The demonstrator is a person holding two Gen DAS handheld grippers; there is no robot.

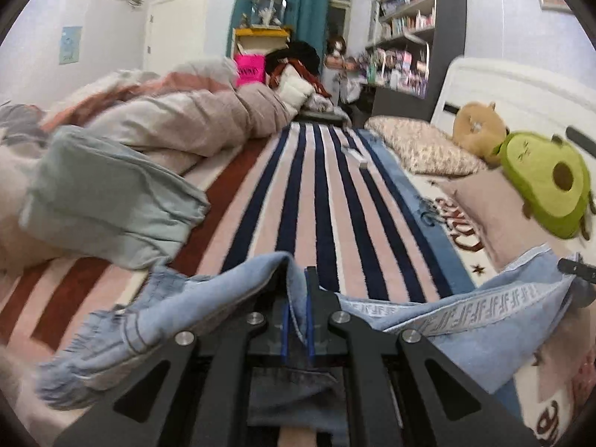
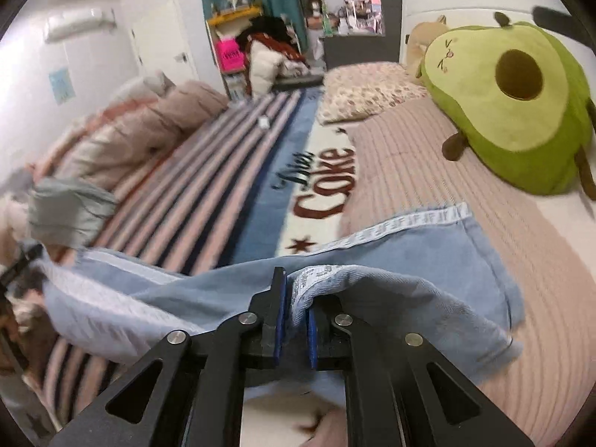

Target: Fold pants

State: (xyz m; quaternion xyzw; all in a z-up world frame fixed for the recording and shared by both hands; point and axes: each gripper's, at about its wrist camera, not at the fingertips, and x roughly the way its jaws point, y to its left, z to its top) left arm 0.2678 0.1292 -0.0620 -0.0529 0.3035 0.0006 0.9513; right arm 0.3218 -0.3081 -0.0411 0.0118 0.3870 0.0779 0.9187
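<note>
- Ahead-left of your left gripper (image 1: 298, 298) sits a folded grey-green garment (image 1: 108, 201), a rumpled quilt (image 1: 178, 119) behind it.
- Both your grippers are clamped on the blue pants (image 1: 465, 309), which hang stretched between them over the striped blanket (image 1: 335, 193).
- Ahead-right of your right gripper (image 2: 296, 309) lie a floral pillow (image 2: 368, 89) and an avocado plush (image 2: 514, 104).

The light blue jeans (image 1: 484, 309) run off the bottom edge behind the left claw (image 1: 298, 309), so their full shape is hidden. In the right wrist view their left part (image 2: 93, 298) smears into blur. The small white object (image 1: 357, 156) on the striped blanket (image 1: 316, 205) is too small to identify.
</note>
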